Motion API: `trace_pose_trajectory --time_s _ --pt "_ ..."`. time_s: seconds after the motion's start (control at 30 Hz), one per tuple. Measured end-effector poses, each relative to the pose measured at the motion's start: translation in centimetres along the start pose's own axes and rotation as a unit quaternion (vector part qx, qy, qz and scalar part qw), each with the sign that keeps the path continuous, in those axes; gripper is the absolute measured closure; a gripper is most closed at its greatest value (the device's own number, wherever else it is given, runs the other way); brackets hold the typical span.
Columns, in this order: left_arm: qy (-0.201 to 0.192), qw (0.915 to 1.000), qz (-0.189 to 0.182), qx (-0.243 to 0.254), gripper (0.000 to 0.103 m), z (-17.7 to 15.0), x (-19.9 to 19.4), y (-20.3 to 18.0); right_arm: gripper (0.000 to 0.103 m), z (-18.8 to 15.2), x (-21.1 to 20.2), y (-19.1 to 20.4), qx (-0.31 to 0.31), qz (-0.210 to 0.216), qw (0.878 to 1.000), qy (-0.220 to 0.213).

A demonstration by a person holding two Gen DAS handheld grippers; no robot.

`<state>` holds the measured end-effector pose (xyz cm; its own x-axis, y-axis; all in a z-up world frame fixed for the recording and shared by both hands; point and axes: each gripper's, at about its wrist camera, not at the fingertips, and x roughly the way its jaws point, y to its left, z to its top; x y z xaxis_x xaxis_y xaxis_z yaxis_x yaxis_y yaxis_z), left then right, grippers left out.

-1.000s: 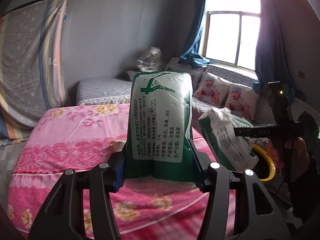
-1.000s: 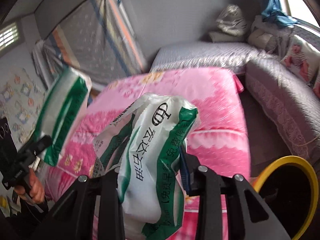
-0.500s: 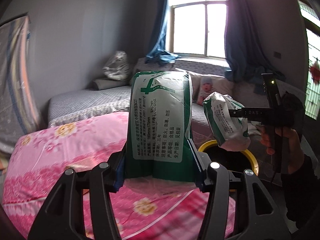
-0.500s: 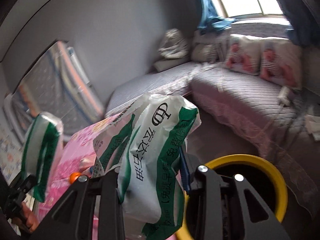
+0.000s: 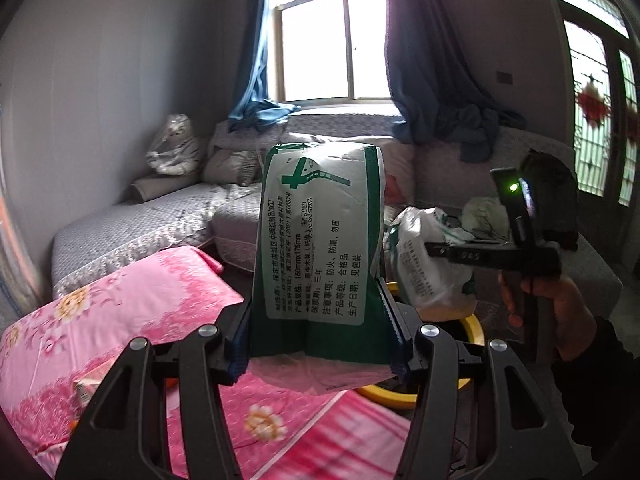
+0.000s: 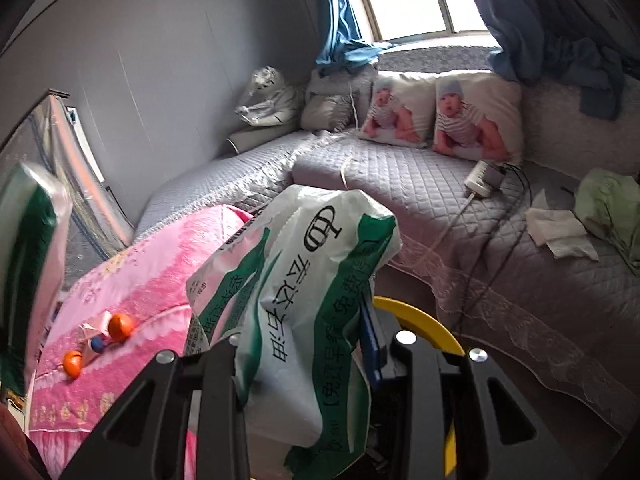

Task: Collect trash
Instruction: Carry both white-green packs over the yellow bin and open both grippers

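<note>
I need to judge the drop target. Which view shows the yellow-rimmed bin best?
Neither shows it whole. The left wrist view gives more: the yellow-rimmed bin sits behind the left gripper's green pack. The right wrist view shows only an arc of rim past the crumpled bag.

The left gripper (image 5: pixel 320 336) clamped an upright green-and-white packet (image 5: pixel 320 240) between its fingers. To its right, the right gripper (image 5: pixel 440 250), held in a hand (image 5: pixel 560 304), gripped a crumpled white bag (image 5: pixel 432 256) above a yellow-rimmed bin (image 5: pixel 474 326). A pink flowered blanket (image 5: pixel 140 312) lay below at left. Behind stood a grey quilted couch (image 5: pixel 132 232), a window (image 5: pixel 332 40) and blue curtains (image 5: pixel 432 72).
</note>
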<state>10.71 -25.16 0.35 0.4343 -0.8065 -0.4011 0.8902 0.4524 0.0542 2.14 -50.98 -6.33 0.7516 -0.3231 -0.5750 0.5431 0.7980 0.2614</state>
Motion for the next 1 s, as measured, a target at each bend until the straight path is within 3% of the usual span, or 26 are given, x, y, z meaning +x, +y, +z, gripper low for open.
trace_pose_trajectory --time_s 0.23,0.5,0.73,1.0 --pt "0.012 0.9995 -0.022 0.017 0.052 0.7 2.8 -2.5 0.072 -2.0 1.8 -1.8 0.0 -0.027 0.999 0.022" --pt "0.039 0.9987 -0.032 0.003 0.052 0.9 7.6 -3.4 0.071 -2.9 3.7 -2.2 -0.013 -0.055 0.997 0.045" --pt "0.072 0.996 -0.045 -0.027 0.052 0.5 11.8 -3.5 0.071 -3.6 4.6 -2.3 -0.032 -0.07 0.995 0.067" --pt "0.111 0.9893 -0.034 -0.088 0.052 -0.1 16.2 -2.4 0.068 -4.0 5.8 -2.6 -0.053 -0.078 0.991 0.093"
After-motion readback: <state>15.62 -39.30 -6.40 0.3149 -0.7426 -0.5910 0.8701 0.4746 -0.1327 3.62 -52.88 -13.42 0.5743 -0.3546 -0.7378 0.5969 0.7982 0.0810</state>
